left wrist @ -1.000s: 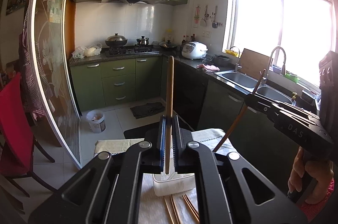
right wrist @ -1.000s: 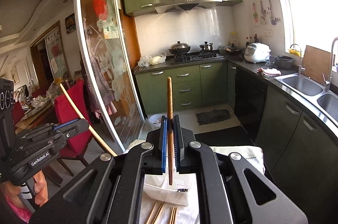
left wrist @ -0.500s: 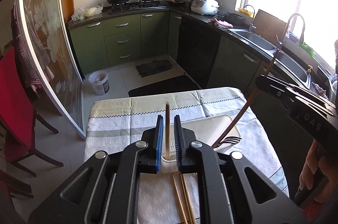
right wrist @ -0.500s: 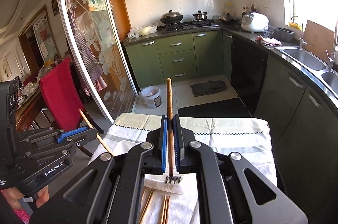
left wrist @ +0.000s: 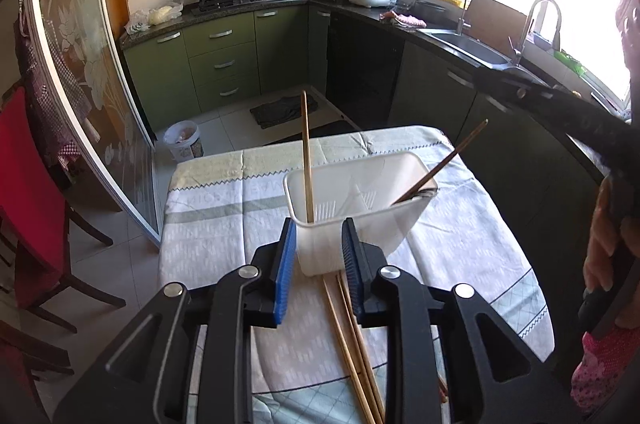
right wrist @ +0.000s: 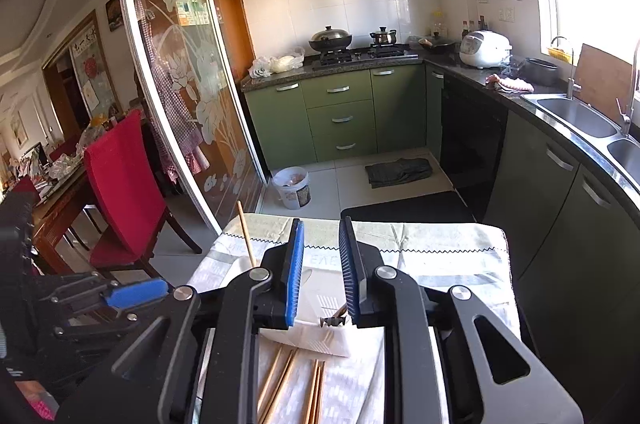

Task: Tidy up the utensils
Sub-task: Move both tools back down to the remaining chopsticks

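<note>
A white plastic utensil holder [left wrist: 360, 199] stands on the cloth-covered table [left wrist: 224, 207]. A wooden chopstick [left wrist: 306, 151] stands upright in its left compartment. A dark-handled fork [left wrist: 444, 159] leans out of its right end. My left gripper [left wrist: 319, 256] hovers just short of the holder's near wall. Its jaws are opening and its pads touch nothing. In the right wrist view, my right gripper [right wrist: 322, 264] hangs over the holder [right wrist: 316, 304], its jaws opening too. The fork's tines [right wrist: 332, 321] show below the fingers, free of the pads.
Several loose chopsticks [left wrist: 352, 336] lie on the cloth in front of the holder. A red chair [left wrist: 24, 183] and a glass sliding door stand to the left. Green cabinets and a sink counter [right wrist: 568, 111] run along the right. A person's hand [left wrist: 604, 248] holds the right gripper.
Both grippers sank toward the holder and tilted down. Their jaws parted, letting go of the chopstick and the fork, which now stand in the holder.
</note>
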### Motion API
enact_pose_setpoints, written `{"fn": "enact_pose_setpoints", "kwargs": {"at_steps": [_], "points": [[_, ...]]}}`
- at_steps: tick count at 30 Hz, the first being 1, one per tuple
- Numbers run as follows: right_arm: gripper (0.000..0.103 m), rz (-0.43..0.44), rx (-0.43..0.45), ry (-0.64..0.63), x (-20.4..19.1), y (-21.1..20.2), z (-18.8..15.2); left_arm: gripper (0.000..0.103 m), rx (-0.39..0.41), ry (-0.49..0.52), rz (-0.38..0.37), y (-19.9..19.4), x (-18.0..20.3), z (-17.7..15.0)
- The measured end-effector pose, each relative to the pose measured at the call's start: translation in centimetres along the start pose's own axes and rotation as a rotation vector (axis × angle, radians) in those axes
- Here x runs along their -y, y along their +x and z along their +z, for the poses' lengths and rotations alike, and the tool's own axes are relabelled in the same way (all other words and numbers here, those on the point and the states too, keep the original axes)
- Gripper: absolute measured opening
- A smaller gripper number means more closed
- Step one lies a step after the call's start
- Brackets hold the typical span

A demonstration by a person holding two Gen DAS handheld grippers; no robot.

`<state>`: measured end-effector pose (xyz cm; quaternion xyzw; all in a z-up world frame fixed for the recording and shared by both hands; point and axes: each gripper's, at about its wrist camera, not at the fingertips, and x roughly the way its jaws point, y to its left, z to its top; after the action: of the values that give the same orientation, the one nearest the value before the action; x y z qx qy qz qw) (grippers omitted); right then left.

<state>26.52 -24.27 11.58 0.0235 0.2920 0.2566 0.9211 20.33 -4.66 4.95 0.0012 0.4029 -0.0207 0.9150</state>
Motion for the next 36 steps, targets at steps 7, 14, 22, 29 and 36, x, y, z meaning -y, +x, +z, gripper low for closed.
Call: {"fn": "enact_pose_setpoints", "kwargs": {"at_steps": [7, 14, 22, 29, 36], "points": [[0.026, 0.016, -0.065, -0.039, 0.0, -3.8, -6.6, 0.023, -0.267, -0.019, -0.022, 6.5, 0.6, -7.0], [0.026, 0.007, -0.205, -0.012, 1.2, -2.2, -15.1, 0.022, -0.4, -0.113, -0.015, 12.4, -0.3, -9.7], [0.026, 0.02, -0.29, 0.063, 3.9, -0.5, -20.1, 0.017, -0.425, -0.119, 0.029, 14.8, 0.7, -9.0], [0.026, 0.026, -0.286, 0.078, 4.8, -0.8, -20.7, 0.017, -0.449, -0.106, 0.061, 16.2, 1.9, -8.9], [0.026, 0.033, -0.284, 0.092, 5.2, -1.0, -20.4, 0.016, -0.472, -0.098, 0.105, 17.3, 2.6, -8.5]]}}
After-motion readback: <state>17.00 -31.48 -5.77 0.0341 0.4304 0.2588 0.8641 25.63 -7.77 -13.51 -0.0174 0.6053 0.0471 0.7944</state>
